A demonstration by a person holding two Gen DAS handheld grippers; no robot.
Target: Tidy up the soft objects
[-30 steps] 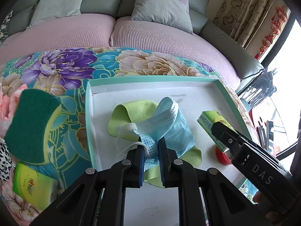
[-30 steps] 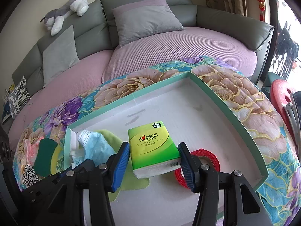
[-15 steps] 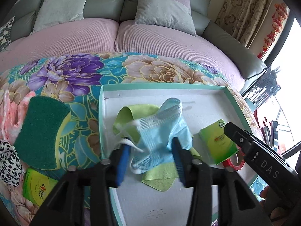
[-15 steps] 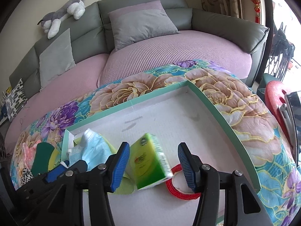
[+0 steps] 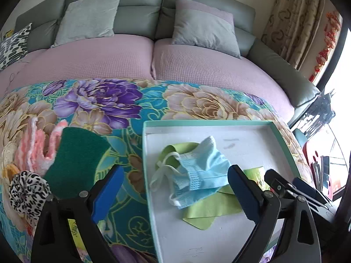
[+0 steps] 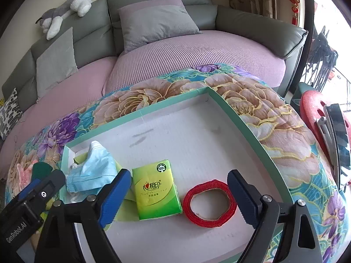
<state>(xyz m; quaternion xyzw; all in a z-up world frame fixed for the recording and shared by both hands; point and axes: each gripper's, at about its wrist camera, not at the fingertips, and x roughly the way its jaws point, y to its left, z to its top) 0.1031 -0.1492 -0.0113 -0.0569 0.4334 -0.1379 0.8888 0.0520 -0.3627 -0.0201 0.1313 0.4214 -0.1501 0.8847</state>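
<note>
Both claws opening, nothing pressed between the pads: left claw [image 5: 173, 188] stands just short of the crumpled blue face mask [image 5: 200, 171], right claw [image 6: 178, 199] just short of the glossy green tissue pack [image 6: 156, 189]. Both items lie released inside the shallow teal-rimmed tray [image 6: 237, 118], beside the right claw's inner pad a red ribbon ring [image 6: 209, 202]. Risk: the mask's loose white ear loops [image 5: 162, 171] could snag a pad on withdrawal and drag the mask out. Mask rests on a limp lime cloth [image 5: 210, 208]. Left of the left claw, still on the floral quilt [image 5: 136, 109]: coarse green sponge [image 5: 76, 160], fluffy pink cloth [image 5: 37, 149], leopard scrunchie [image 5: 27, 190].
</note>
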